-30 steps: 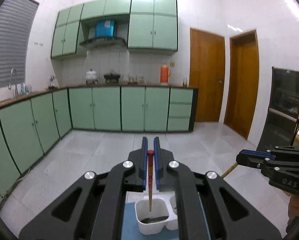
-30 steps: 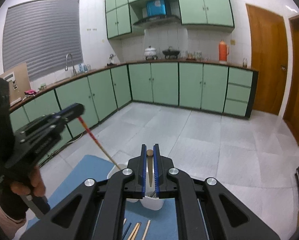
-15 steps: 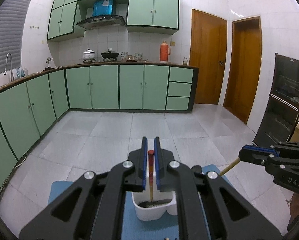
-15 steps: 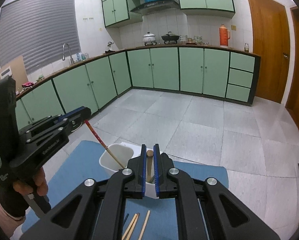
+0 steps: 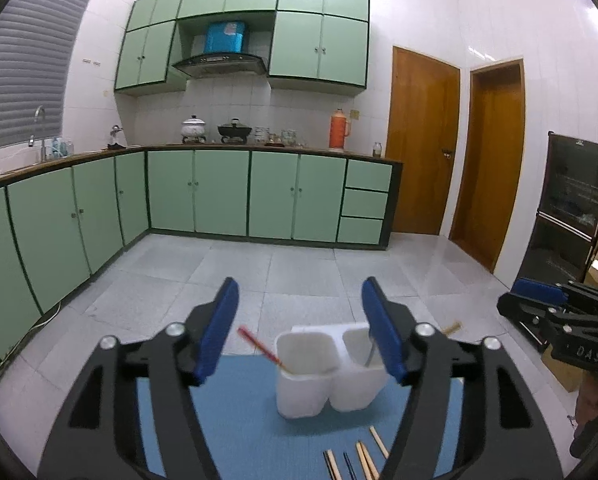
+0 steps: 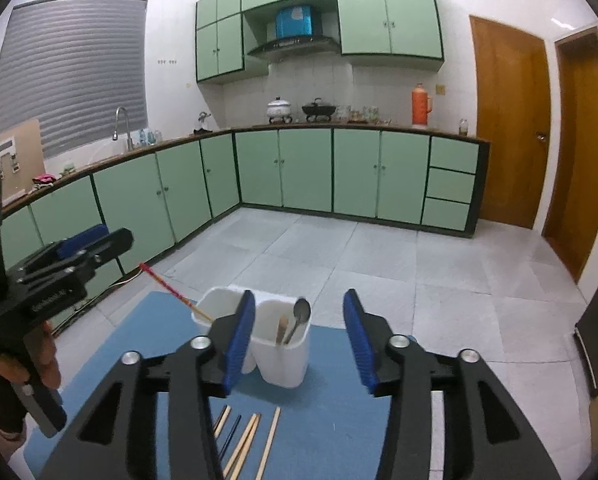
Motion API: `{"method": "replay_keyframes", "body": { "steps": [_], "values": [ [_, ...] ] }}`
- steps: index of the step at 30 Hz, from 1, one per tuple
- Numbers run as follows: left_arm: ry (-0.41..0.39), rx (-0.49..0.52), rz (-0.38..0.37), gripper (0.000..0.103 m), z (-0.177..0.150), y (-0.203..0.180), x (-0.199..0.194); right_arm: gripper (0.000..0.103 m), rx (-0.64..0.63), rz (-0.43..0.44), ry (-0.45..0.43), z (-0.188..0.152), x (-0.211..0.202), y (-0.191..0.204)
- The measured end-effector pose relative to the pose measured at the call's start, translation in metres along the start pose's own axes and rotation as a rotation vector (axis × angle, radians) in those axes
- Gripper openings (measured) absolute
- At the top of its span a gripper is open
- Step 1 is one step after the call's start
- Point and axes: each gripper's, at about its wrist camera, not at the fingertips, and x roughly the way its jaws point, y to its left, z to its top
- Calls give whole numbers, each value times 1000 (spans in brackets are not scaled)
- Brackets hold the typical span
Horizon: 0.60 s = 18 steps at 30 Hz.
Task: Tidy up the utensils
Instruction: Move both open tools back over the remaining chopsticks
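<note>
The loose chopsticks run behind the right gripper's body.

Green cabinets, grey tiled floor, two wooden doors, seemingly shuttered window.

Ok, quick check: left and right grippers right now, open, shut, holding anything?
Left gripper: open, just been opening, nothing between its jaws.
Right gripper: open, just been opening, nothing held.
</note>
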Motion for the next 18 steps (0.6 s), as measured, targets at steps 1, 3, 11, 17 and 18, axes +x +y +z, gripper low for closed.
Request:
{"method": "replay_keyframes", "body": {
  "steps": [1, 3, 11, 17, 18],
  "values": [
    [-1, -1, 8, 68, -7, 0, -10, 52, -1, -6, -2, -6, -4, 2],
    [2, 7, 18, 71, -20, -4, -22, 62, 5, -26, -1, -29, -16, 8],
    [136, 50, 40, 84, -97, -13, -61, 71, 52, -75, 93, -124, -44, 21],
    [271, 36, 49, 84, -153, -8, -72, 71, 119, -79, 185, -184, -50, 24],
    [290, 34, 52, 84, -161, -7, -73, 69, 124, -81, 193, -192, -50, 26]
  ]
}}
